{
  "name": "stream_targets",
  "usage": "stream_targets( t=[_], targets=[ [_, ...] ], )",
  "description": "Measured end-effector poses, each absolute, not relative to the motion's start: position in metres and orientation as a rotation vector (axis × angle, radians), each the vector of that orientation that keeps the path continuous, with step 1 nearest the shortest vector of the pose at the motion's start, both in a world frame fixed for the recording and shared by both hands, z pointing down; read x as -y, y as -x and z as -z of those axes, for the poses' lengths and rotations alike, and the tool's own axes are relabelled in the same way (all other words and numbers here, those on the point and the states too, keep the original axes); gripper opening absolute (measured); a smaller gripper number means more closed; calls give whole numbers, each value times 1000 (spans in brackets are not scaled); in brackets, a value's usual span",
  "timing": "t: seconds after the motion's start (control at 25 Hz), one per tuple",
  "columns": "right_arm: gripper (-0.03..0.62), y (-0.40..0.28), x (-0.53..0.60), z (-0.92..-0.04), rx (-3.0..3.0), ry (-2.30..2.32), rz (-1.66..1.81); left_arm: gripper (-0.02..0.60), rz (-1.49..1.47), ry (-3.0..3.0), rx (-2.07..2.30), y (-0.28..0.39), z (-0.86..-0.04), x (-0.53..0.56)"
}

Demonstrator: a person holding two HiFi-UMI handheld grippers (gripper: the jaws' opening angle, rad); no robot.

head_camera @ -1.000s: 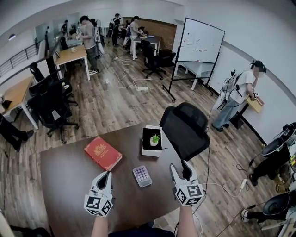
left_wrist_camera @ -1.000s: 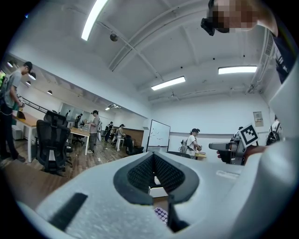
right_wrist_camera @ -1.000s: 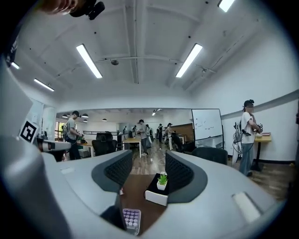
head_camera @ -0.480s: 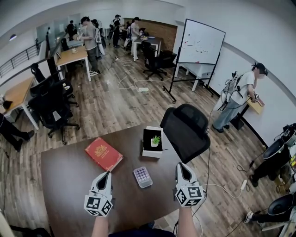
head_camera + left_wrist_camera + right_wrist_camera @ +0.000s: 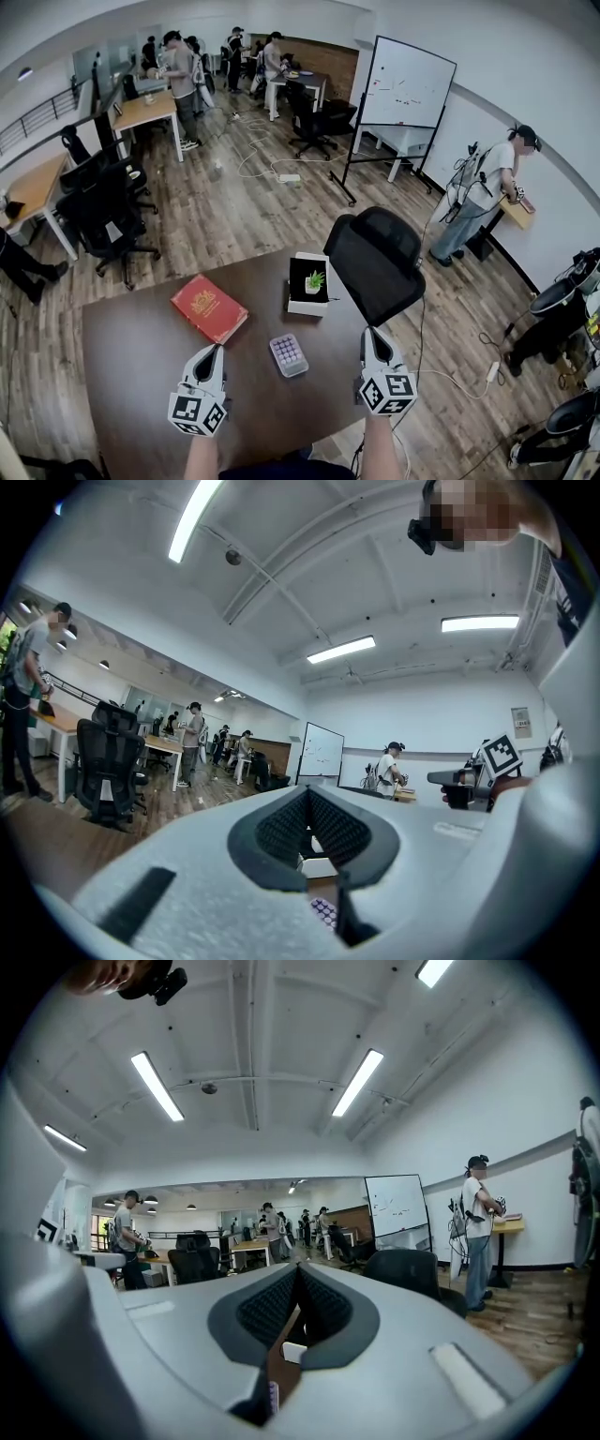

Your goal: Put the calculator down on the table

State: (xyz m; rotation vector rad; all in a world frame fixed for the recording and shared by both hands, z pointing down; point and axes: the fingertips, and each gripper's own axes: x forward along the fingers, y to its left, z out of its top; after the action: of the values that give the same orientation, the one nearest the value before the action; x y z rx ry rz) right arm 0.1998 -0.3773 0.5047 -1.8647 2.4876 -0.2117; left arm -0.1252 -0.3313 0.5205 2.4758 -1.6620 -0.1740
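Right gripper [image 5: 298,1274]: jaws clenched tip to tip, nothing btwn them. They have just been closing, on air only. Left gripper [image 5: 307,794]: jaws likewise pressed together, empty. In the head view both grippers sit at lower centre of frame, left one lower left of centre, right one lower right, both pointing up-frame. The calculator [image 5: 288,354] lies flat on the table [image 5: 131,356] btwn the two, keys up, apart from both. Further out: red book [image 5: 208,308] up-left of the calculator, white box [image 5: 308,284] w/ a small plant just above it, black office chair [image 5: 375,262] at the table's upper-right edge. Status (judged): put-down looks complete, since the calculator rests on the table w/ no grip on it. Nothing appears left except possibly pulling the grippers back. Diff vs. earliest head frame: right jaws stood spread there and are now closed, and the right gripper sits slightly further right in frame. Left gripper, calculator, book and box show no change of pos.
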Motion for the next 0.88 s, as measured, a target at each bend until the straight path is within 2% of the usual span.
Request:
stream_targets(
  t=[0.88],
  targets=[
    [11, -199, 372, -500, -2532, 1887, 142, -5, 164, -2488, 1632, 119, -522, 332]
  ],
)
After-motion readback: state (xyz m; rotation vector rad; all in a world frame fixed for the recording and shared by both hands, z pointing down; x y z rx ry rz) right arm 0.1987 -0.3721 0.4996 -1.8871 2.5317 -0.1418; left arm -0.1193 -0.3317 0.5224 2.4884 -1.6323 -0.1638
